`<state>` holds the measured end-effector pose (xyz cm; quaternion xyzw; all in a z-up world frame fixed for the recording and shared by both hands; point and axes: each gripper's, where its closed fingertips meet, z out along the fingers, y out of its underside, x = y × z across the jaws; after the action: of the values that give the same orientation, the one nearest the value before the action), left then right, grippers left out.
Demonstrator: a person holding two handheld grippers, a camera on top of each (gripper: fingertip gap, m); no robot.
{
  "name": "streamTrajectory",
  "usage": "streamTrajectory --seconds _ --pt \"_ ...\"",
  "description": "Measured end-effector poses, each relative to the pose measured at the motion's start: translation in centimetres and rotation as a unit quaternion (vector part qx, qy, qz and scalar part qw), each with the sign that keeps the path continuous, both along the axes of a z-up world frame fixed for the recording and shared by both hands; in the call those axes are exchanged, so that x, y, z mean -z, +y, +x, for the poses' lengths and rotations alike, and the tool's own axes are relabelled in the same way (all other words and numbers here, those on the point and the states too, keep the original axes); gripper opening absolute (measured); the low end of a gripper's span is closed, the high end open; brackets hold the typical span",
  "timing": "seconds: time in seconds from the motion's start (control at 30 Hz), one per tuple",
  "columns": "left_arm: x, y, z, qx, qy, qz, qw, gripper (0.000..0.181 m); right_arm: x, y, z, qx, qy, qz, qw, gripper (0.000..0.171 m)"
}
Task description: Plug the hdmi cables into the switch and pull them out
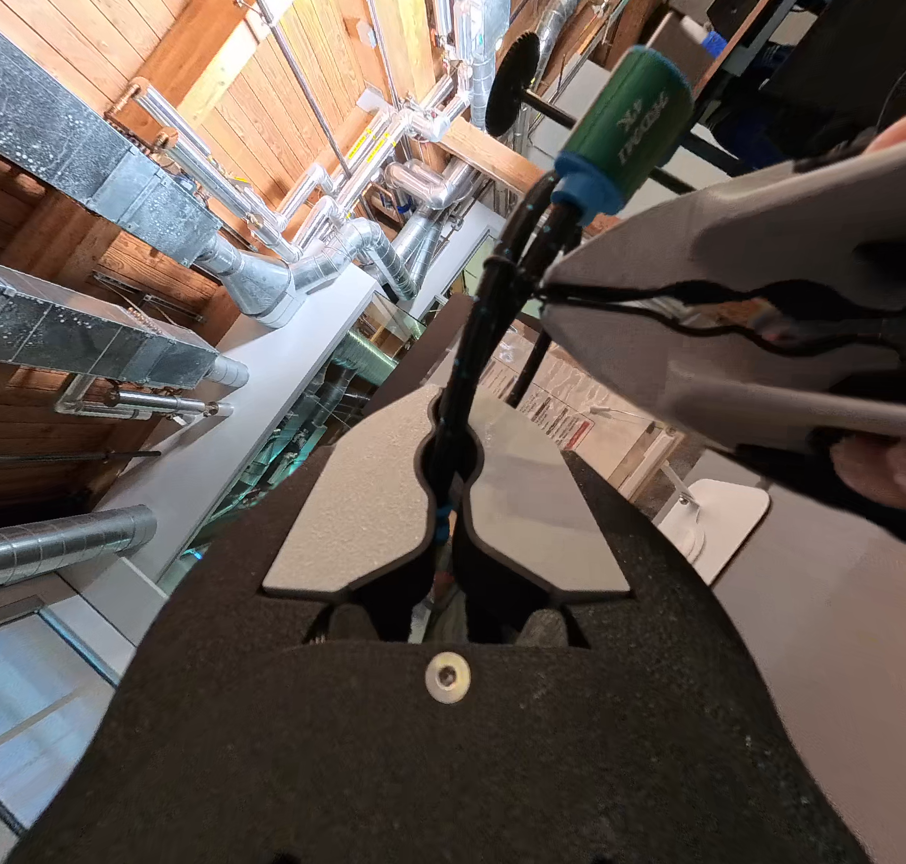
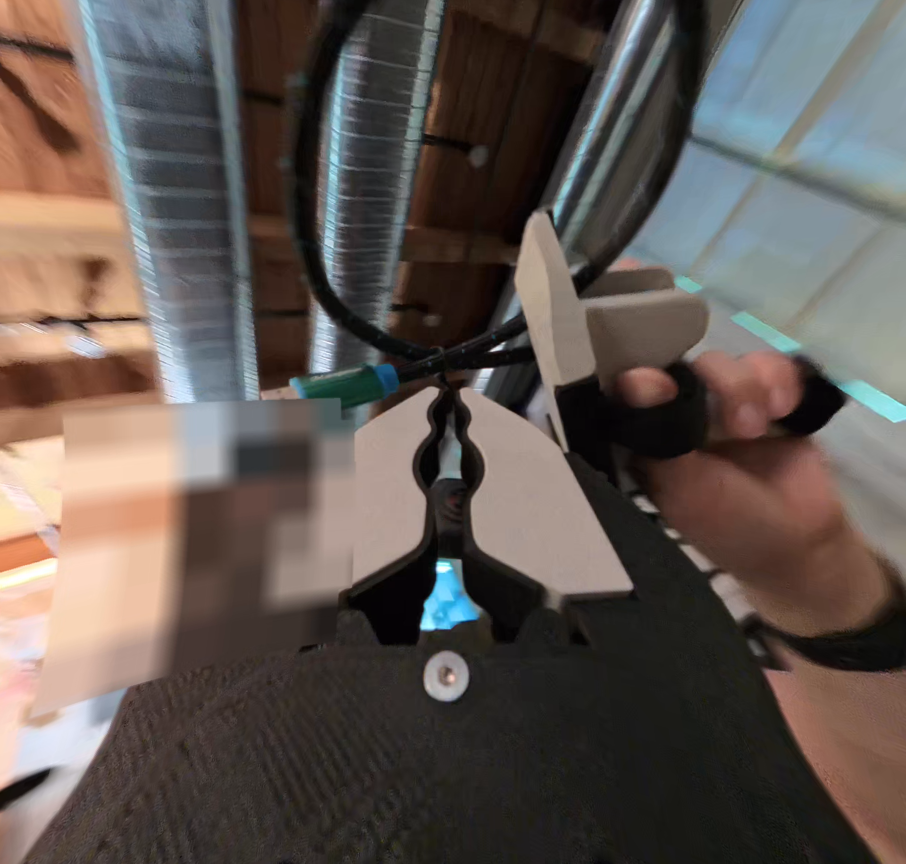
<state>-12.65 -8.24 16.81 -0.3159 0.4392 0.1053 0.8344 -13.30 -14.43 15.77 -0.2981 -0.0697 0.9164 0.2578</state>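
Both views tilt up toward the ceiling, and no switch shows. A black braided HDMI cable (image 1: 483, 321) is bundled in a loop (image 2: 314, 213) by a thin black tie (image 2: 443, 353). Its green plug (image 1: 630, 125) with a blue collar sticks out free, and it also shows in the right wrist view (image 2: 338, 384). My left gripper (image 1: 453, 407) is shut on the cable, which runs between its pale fingers. It shows from the side in the right wrist view (image 2: 539, 333). My right gripper (image 2: 448, 392) is shut at its tips on the thin tie, right beside the bundle. It reaches in from the right in the left wrist view (image 1: 545, 296).
Overhead are wooden ceiling boards (image 1: 122, 32), metal ducts (image 1: 88, 164) and silver pipes (image 1: 343, 189). A big ribbed duct (image 2: 181, 179) runs behind the cable loop. A person's hand (image 2: 735, 448) holds the left gripper's handle. A white base plate (image 1: 716, 522) lies at the right.
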Motion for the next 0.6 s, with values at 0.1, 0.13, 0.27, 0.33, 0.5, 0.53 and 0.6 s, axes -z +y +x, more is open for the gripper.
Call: streamTrajectory --seconds 0.1,0.13,0.27,0.33,0.5,0.53,0.6 --pt "-0.1 0.3 -0.3 -0.003 -0.005 -0.014 1.000 0.000 0.0 1.2 1.3 0.168 -0.065 0.063 0.982 0.013" --pt "-0.2 0.4 -0.4 -0.004 -0.007 -0.020 1.000 0.000 0.0 1.5 2.0 0.246 -0.090 0.094 0.961 0.014" --pt "-0.1 0.8 -0.6 -0.011 -0.004 -0.054 0.998 0.000 -0.6 0.5 3.8 0.578 -0.210 0.297 0.730 0.018" --pt "0.5 1.0 -0.3 -0.010 0.006 -0.083 0.996 0.000 -1.1 -0.4 3.7 0.690 -0.263 0.384 0.554 0.021" --pt "2.6 0.8 0.8 0.035 0.026 -0.220 0.974 0.000 -1.4 -1.0 3.2 0.767 -0.335 0.492 0.240 0.031" --pt "2.9 0.8 0.8 0.041 0.028 -0.247 0.968 0.000 -1.8 -0.9 3.9 0.781 -0.335 0.479 0.221 0.032" --pt "3.3 1.0 0.5 0.037 0.032 -0.277 0.960 0.001 -2.0 -0.7 4.3 0.779 -0.342 0.475 0.222 0.036"
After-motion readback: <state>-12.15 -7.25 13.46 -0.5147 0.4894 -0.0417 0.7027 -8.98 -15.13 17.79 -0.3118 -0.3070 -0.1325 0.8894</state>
